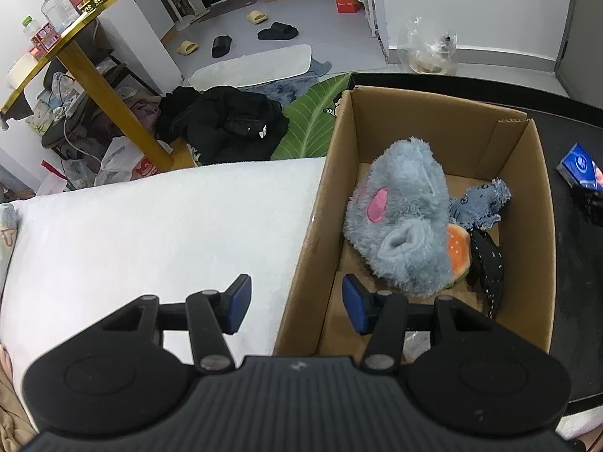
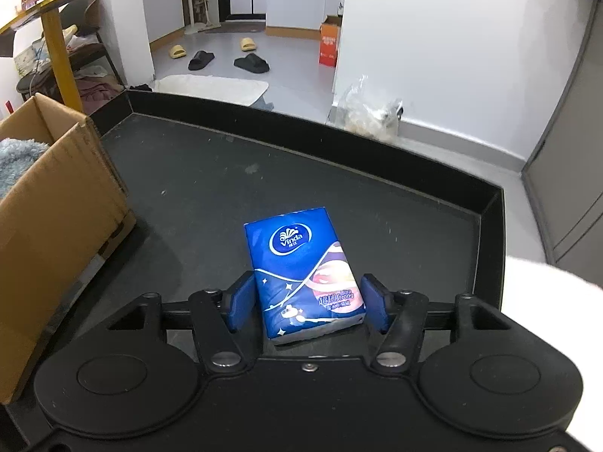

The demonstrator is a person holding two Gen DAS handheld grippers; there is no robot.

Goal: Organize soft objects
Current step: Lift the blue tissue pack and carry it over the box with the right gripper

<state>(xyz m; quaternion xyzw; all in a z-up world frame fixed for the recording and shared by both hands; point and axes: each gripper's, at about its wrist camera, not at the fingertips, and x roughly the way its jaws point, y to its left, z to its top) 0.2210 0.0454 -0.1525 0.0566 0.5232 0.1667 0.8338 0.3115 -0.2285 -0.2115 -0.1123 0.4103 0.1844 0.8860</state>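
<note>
A cardboard box [image 1: 527, 196] holds a fluffy grey-blue plush [image 1: 403, 218], a blue cloth [image 1: 478, 203], an orange-green soft piece [image 1: 458, 248] and a black dotted item [image 1: 490, 263]. My left gripper [image 1: 296, 307] is open and empty, above the box's near left wall. A blue tissue pack [image 2: 301, 271] lies on the black tray [image 2: 211, 188]; it also shows in the left wrist view [image 1: 580, 165]. My right gripper [image 2: 307, 307] is open with the pack's near end between its blue pads [image 2: 241, 301], a small gap on each side. The box [image 2: 52, 203] stands to the left.
A white towel-covered surface [image 1: 150, 237] lies left of the box. The tray has a raised rim [image 2: 490, 203]. Beyond are dark clothes on the floor [image 1: 222, 124], a gold-legged table [image 1: 86, 71], slippers [image 2: 201, 60] and a clear plastic bag [image 2: 373, 113].
</note>
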